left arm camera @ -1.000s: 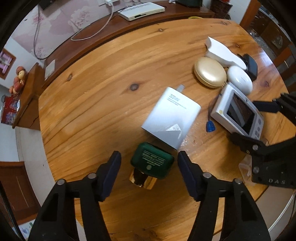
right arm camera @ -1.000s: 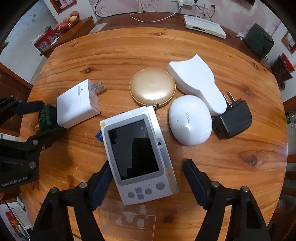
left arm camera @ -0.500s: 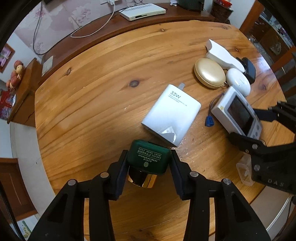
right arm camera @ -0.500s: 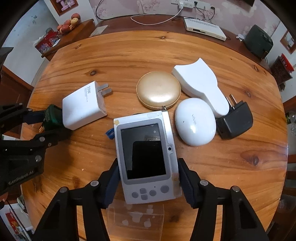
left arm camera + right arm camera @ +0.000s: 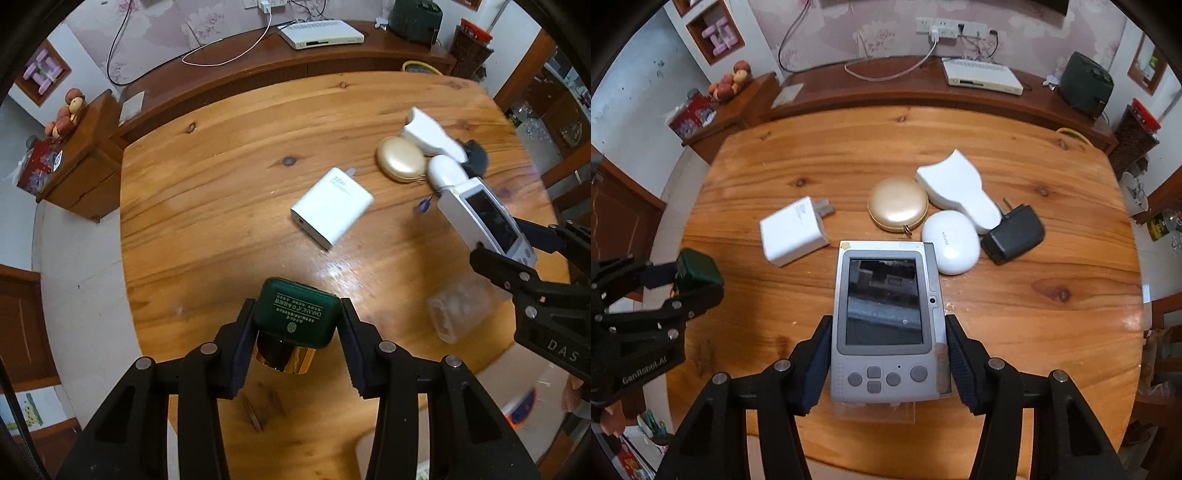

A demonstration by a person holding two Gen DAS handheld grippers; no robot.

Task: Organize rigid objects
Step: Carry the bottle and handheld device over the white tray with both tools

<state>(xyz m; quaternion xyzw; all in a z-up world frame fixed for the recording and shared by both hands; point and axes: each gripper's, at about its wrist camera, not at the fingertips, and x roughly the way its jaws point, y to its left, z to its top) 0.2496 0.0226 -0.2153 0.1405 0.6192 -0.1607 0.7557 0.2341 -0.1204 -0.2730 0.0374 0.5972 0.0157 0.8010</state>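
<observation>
Here the left gripper [image 5: 297,325] sat clamped on the green-capped bottle [image 5: 295,317] above the near left part of the wooden table [image 5: 1015,314]. Farther right lay the white charger [image 5: 793,236], the gold compact [image 5: 898,204] and the white case [image 5: 950,242]. At right, the right gripper [image 5: 888,363] pinched the grey handheld device [image 5: 886,317] by its sides. Both loads probably wanted level, unhurried carrying, passing well over that cluster.
</observation>
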